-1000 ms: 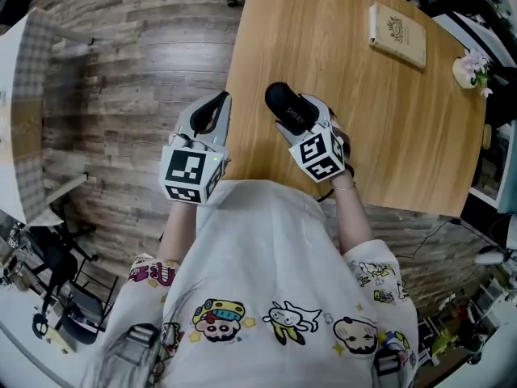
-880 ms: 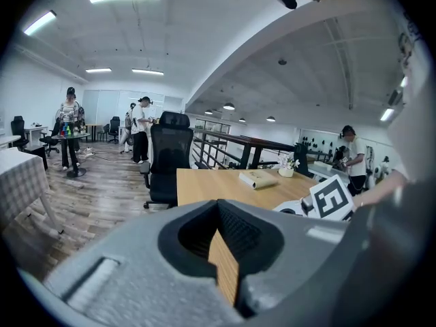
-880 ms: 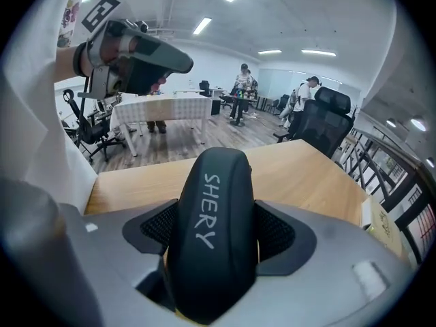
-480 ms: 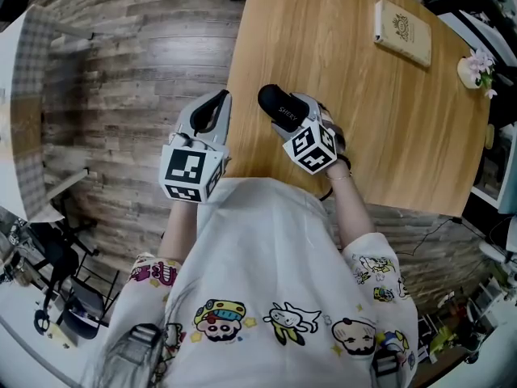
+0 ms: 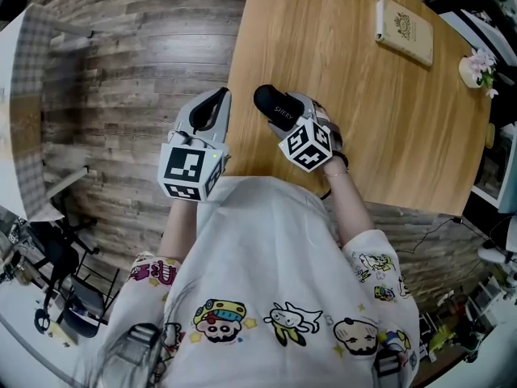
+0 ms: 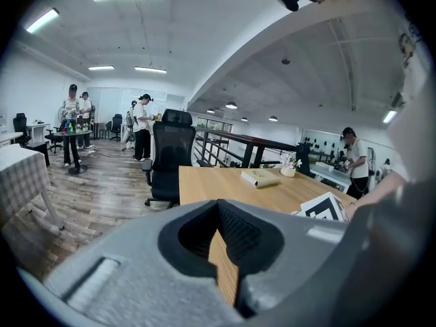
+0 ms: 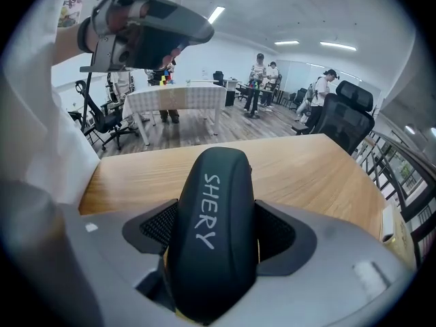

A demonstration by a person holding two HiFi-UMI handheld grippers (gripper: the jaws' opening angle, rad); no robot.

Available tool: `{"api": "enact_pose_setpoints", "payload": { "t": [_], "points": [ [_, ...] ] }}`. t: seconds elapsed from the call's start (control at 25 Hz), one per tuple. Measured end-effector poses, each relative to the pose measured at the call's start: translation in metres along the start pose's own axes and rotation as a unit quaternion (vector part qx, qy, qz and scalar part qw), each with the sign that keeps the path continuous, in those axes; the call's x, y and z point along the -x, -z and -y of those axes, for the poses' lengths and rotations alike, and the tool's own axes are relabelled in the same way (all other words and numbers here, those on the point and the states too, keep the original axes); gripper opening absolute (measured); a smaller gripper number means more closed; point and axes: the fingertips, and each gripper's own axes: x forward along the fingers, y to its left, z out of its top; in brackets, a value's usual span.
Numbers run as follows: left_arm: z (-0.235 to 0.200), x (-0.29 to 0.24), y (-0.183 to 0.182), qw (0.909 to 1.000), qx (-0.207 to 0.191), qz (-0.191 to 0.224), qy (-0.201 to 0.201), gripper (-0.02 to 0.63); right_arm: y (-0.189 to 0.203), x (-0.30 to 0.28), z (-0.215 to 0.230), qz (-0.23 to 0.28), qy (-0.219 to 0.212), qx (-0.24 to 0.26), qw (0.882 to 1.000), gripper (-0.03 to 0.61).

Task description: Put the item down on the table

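A black case (image 5: pixel 273 105) printed SHERY (image 7: pixel 212 223) sticks out forward from my right gripper (image 5: pixel 292 113), whose jaws are shut on its sides (image 7: pixel 216 213). It is held over the near left part of the wooden table (image 5: pixel 363 79); whether it touches the top I cannot tell. My left gripper (image 5: pixel 215 105) hangs just off the table's left edge over the floor, its jaws together with nothing between them (image 6: pixel 218 206).
A tan flat box (image 5: pixel 404 32) lies at the table's far right, with a small flower pot (image 5: pixel 475 69) beyond it. A black office chair (image 6: pixel 169 155) stands at the table's far end. People stand far off across the wood-floored room.
My right gripper has carried the case a little to the left, closer to the left gripper. The left gripper has stayed where it was.
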Motion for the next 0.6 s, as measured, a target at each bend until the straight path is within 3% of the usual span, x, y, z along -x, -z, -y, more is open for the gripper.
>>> {"api": "enact_pose_setpoints", "payload": {
  "t": [0.6],
  "points": [
    [-0.0039,0.0027,0.0004,1.0,-0.004,0.0,-0.003,-0.002,0.0072,-0.0084,-0.0066,-0.021,-0.018,-0.002,1.0,0.374]
  ]
}}
